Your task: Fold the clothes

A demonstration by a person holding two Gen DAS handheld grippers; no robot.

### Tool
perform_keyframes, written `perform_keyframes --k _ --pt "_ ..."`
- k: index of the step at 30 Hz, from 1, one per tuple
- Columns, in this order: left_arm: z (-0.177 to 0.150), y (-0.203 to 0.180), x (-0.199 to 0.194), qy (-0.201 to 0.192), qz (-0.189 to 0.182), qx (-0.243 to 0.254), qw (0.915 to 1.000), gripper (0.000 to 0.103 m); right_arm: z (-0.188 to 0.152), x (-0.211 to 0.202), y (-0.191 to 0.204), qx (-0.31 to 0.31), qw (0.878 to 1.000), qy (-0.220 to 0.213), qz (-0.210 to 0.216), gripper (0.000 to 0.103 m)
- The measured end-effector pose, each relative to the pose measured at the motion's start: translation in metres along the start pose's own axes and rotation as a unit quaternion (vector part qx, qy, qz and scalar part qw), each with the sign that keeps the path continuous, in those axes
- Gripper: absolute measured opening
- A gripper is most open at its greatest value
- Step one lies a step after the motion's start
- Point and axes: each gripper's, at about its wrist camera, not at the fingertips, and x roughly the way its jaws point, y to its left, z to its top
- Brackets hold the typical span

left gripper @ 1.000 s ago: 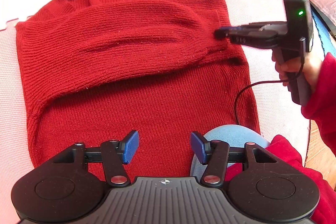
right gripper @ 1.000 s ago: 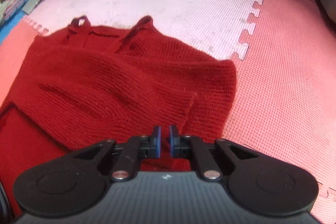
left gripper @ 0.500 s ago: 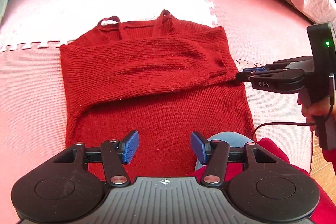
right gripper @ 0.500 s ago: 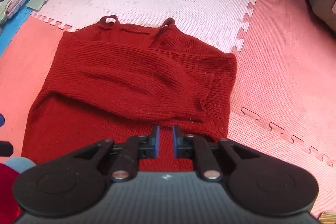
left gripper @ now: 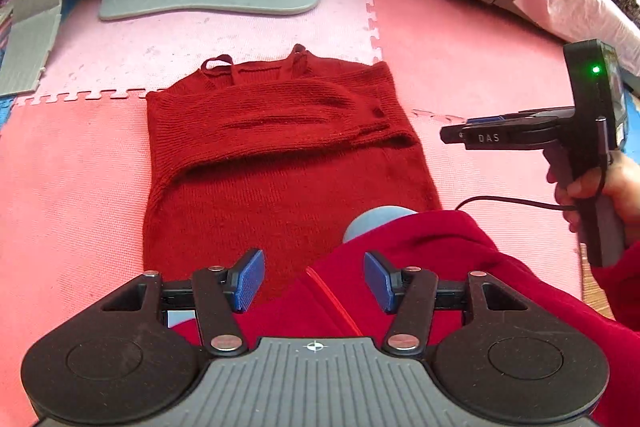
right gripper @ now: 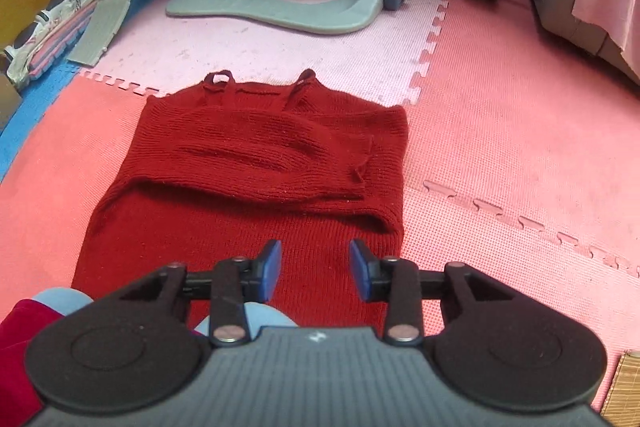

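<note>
Sweater (left gripper: 280,163): a red knit, flat on the foam mat (left gripper: 72,195), its neck end toward the mat's far edge and its hem toward the person's knees. It straddles the seam between the pale pink tile and the red tiles.

Done so far: both sides look turned in, so the body reads as a narrow rectangle. One sleeve (right gripper: 256,155) lies folded across the chest, its cuff near the sweater's right edge. Two loops stick out at the neck edge.

Left to do: by my judgement, the lengthwise folds. The hem still has to come up toward the neck, perhaps in two passes, and the ridge in the sleeve could use smoothing first.

Left gripper (left gripper: 314,281): hovers above the hem end, over the person's lap; its fingers stand wide with nothing between them.

Right gripper (right gripper: 314,269): hangs clear of the sweater, off its right edge in the left view; its jaws have just been opening and its fingers are now moderately apart, empty, the cloth released.

Step in hand: it looks like a pause between folds, with both tools off the cloth.

Risk: the loose knit may slide or sag when lifted by the hem, undoing the sleeve fold.
</note>
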Motion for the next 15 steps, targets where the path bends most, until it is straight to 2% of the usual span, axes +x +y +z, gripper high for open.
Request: perform_keyframes --k 3,6,9,11,15 --pt "-0.011 -0.006 -0.009 -0.015 0.008 -0.002 0.9999 0.058 0.009 -0.002 -0.017 0.005 0.999 -0.043 0.006 0.038" --pt "-0.019 -0.01 -0.008 -0.022 0.018 -0.01 0.9995 0.058 0.028 0.027 -0.04 0.033 0.999 -0.039 0.014 0.035" --pt "-0.022 -0.012 -0.003 -0.016 0.019 -0.038 0.9989 0.058 0.045 0.064 -0.052 0.025 0.999 -0.013 0.017 0.024" --pt "-0.02 -0.015 -0.001 -0.012 0.023 -0.052 0.9983 0.058 0.057 0.09 -0.056 0.019 1.0 0.007 0.02 0.013" --pt "-0.006 -0.024 0.0 -0.019 0.032 -0.067 0.9971 0.058 0.081 0.142 -0.06 0.021 0.998 0.047 0.033 0.007"
